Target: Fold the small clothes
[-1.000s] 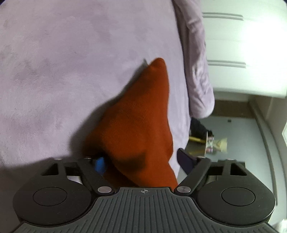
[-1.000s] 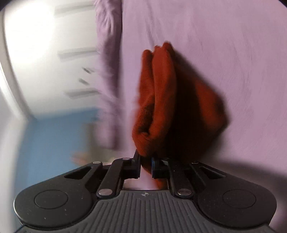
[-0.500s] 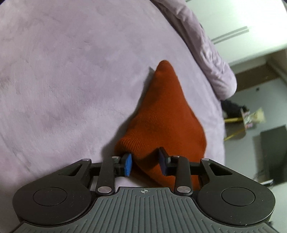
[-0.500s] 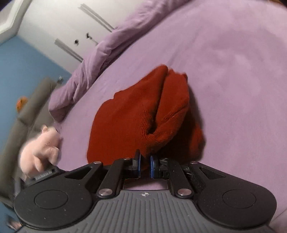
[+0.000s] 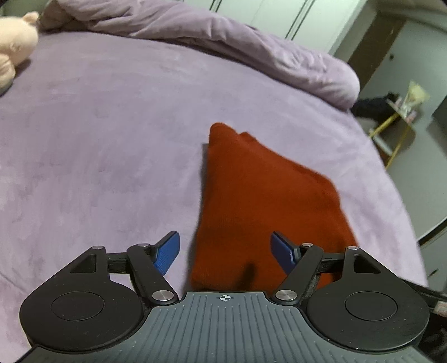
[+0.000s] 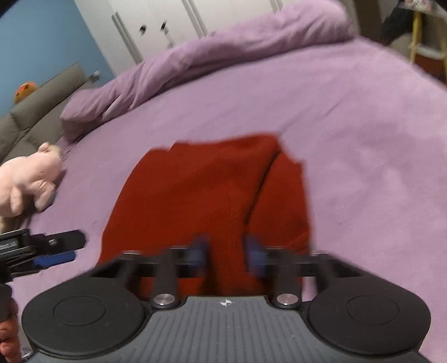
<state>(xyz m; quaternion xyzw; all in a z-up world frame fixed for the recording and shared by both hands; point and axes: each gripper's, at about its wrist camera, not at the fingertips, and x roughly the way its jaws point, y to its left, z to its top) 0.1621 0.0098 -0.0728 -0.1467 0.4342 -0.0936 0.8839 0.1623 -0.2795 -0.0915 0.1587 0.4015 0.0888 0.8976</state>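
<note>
A rust-red knitted garment (image 5: pixel 259 201) lies folded flat on the purple bed cover (image 5: pixel 111 134); it also shows in the right wrist view (image 6: pixel 206 192). My left gripper (image 5: pixel 225 251) is open, its blue pads either side of the garment's near edge, holding nothing. My right gripper (image 6: pixel 226 251) is open too, blurred by motion, just above the garment's near edge. The left gripper's tip (image 6: pixel 56 248) shows at the left edge of the right wrist view.
A rolled purple duvet (image 5: pixel 223 47) lies along the far side of the bed. A pink plush pig (image 6: pixel 30 176) sits at the bed's left. White wardrobes (image 6: pixel 167 25) stand behind. The bed's right edge (image 5: pixel 402 201) drops to the floor.
Both grippers have let go of the garment and opened. The garment has dropped from hanging bunched to lying flat on the bed. Both cameras have tilted up and pulled back.
</note>
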